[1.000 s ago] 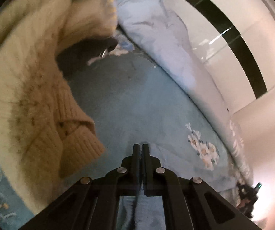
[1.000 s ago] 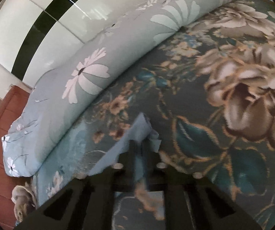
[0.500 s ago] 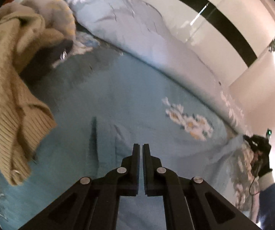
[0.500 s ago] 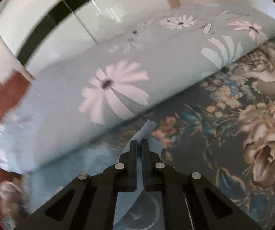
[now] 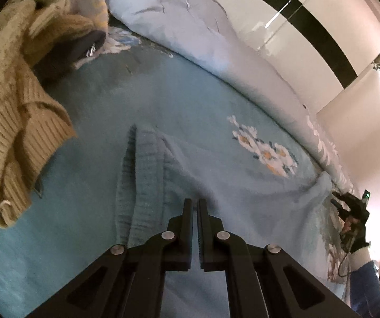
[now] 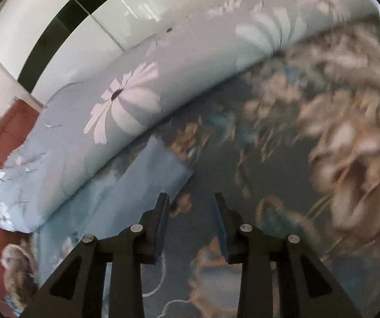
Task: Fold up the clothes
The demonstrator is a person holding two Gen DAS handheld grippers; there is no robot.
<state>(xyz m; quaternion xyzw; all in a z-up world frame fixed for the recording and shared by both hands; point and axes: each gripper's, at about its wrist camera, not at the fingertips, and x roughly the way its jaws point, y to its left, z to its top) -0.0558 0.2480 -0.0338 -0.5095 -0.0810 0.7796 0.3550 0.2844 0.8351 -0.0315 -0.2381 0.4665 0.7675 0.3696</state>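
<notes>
Left gripper: the left gripper is hovering low over the light blue sweater, its black jaws drawn almost together with only a thin slit between them; whether any cloth is being pinched in that slit cannot be told.

Light blue sweater: it is lying spread on the bed, directly beneath and ahead of the left gripper; a ribbed cuff is lying just left of the fingertips, and a small flower motif is showing up and to the right.

Right gripper: the right gripper is standing released, its jaws wide apart and holding nothing, above the dark floral bedspread.

Sweater seen from the right: a corner of the light blue sweater is resting on the bedspread just ahead and to the left of the left-hand finger, apart from both pads.

Other clothes: a tan ribbed knit is lying heaped to the left of the left gripper, with a dark garment tucked against it further back.

Bedding: a rolled pale blue quilt with large white daisies is running along the far side of the bed, beside the sweater.

Image quality: the right half of the right wrist view is blurring.
</notes>
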